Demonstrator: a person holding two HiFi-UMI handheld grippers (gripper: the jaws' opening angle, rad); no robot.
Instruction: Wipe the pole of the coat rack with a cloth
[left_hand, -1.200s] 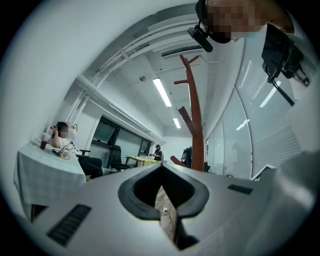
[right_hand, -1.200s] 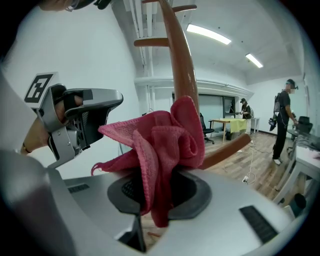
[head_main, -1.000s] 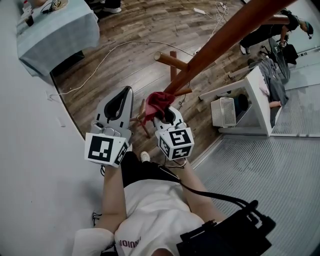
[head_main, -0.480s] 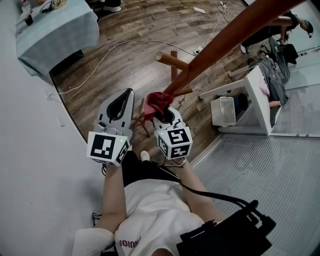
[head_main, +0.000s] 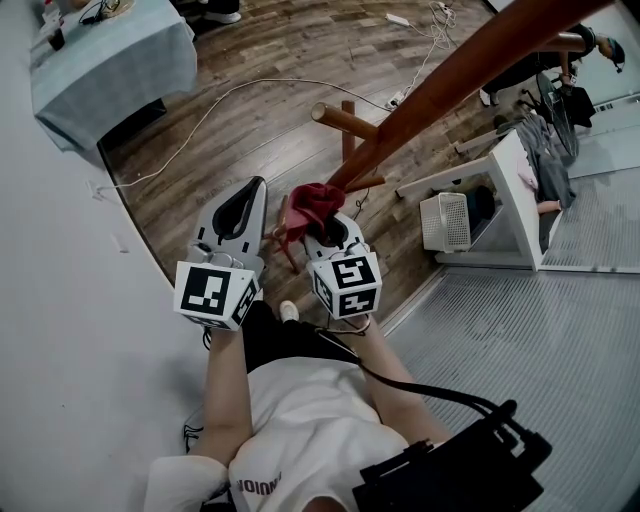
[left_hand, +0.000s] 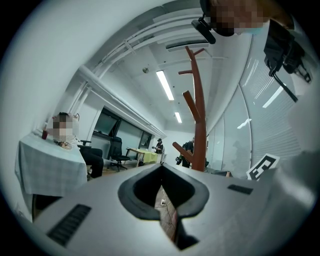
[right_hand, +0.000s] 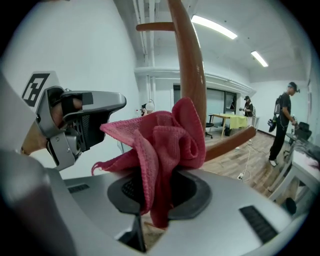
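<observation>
The brown wooden pole (head_main: 440, 90) of the coat rack slants across the head view from its low part near the grippers to the top right. A crumpled red cloth (head_main: 312, 205) is pinched in my right gripper (head_main: 325, 222) and pressed against the pole's lower part. In the right gripper view the cloth (right_hand: 165, 145) bunches out of the jaws right in front of the pole (right_hand: 190, 70). My left gripper (head_main: 240, 205) is shut and holds nothing, just left of the cloth. In the left gripper view the pole (left_hand: 199, 125) stands ahead to the right.
A side peg (head_main: 345, 123) juts from the pole above the cloth. A white cable (head_main: 230, 100) trails over the wooden floor. A table with a pale cloth (head_main: 110, 60) stands at top left. A white basket (head_main: 447, 222) and white shelf (head_main: 520, 200) sit at right.
The right gripper has shifted slightly along the pole with the red cloth; the cloth's loose end now hangs further left. The left gripper has barely moved.
</observation>
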